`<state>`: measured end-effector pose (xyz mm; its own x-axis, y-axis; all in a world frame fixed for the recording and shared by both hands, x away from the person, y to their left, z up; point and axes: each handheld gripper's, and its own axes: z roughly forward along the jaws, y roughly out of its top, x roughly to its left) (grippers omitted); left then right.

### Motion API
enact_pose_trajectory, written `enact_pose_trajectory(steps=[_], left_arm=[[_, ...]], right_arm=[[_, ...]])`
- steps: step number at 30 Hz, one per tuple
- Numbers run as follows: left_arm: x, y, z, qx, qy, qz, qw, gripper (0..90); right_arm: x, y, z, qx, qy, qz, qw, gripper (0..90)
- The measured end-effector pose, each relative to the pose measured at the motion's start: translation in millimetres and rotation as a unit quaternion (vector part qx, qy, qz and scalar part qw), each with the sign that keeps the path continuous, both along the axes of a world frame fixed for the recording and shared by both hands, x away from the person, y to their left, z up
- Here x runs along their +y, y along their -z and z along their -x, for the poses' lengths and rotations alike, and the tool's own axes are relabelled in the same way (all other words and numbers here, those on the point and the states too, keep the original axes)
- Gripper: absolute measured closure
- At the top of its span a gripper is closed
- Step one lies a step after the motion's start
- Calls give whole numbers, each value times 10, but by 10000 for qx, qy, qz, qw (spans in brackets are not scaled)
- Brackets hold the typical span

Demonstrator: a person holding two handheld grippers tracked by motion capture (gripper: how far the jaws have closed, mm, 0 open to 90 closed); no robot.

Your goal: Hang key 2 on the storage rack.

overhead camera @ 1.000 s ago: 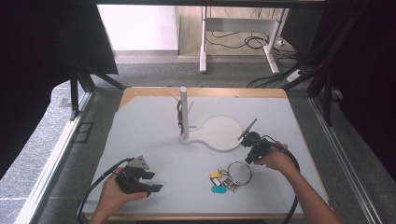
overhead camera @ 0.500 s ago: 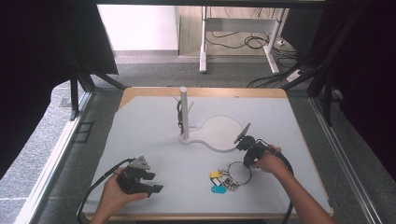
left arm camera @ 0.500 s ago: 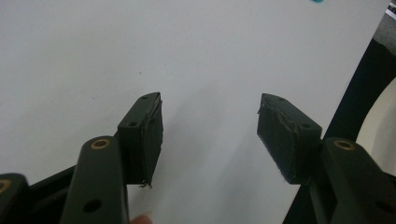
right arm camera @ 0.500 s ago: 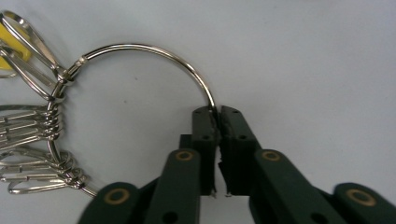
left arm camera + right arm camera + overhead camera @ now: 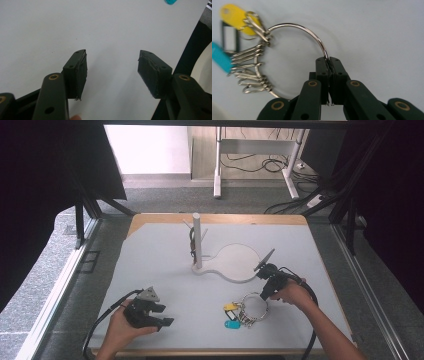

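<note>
A large metal key ring [image 5: 253, 307] lies on the white table at the front right, strung with several small rings, a yellow tag [image 5: 230, 306] and a teal tag [image 5: 231, 324]. My right gripper [image 5: 263, 296] is shut on the ring's right-hand wire. In the right gripper view, its jaws [image 5: 328, 60] pinch the ring [image 5: 297, 26], with the yellow tag [image 5: 235, 16] and teal tag [image 5: 219, 58] at the left. My left gripper [image 5: 167, 316] rests at the front left. It stands open [image 5: 112, 66] over bare table.
A white post with side pegs [image 5: 197, 240] stands mid-table on a flat paddle-shaped base [image 5: 235, 262], just behind the right gripper. The tabletop [image 5: 150, 265] has a wooden rim. Cables trail from both grippers toward the front edge.
My right gripper has edged down and toward the key ring, and its tips now sit on the wire. The left gripper has not moved.
</note>
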<state>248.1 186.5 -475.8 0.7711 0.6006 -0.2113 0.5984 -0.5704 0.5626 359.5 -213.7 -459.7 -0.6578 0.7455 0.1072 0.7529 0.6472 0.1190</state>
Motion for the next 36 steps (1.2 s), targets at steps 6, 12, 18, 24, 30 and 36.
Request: enact_pose_trajectory(steps=[6,12,18,24,30,36], left_arm=[[8,-10,6,-6,-20,36,10000,411],[4,-5,3,7,-10,28,10000,410],[6,-6,2,7,0,23,10000,410],[9,-10,6,3,4,34,10000,409],[29,-25,12,-28,-22,49,10000,409],[32,-27,13,-26,-39,69,10000,410]], right_arm=[[-60,-183,135,50,-92,-454,9989,872],[-99,-297,246,105,-210,-832,9963,870],[-49,-373,315,197,-374,-1085,9932,862],[86,-360,382,345,-697,-1070,9912,846],[208,-315,387,454,-846,-992,9904,873],[270,-420,383,431,-922,-931,9904,874]])
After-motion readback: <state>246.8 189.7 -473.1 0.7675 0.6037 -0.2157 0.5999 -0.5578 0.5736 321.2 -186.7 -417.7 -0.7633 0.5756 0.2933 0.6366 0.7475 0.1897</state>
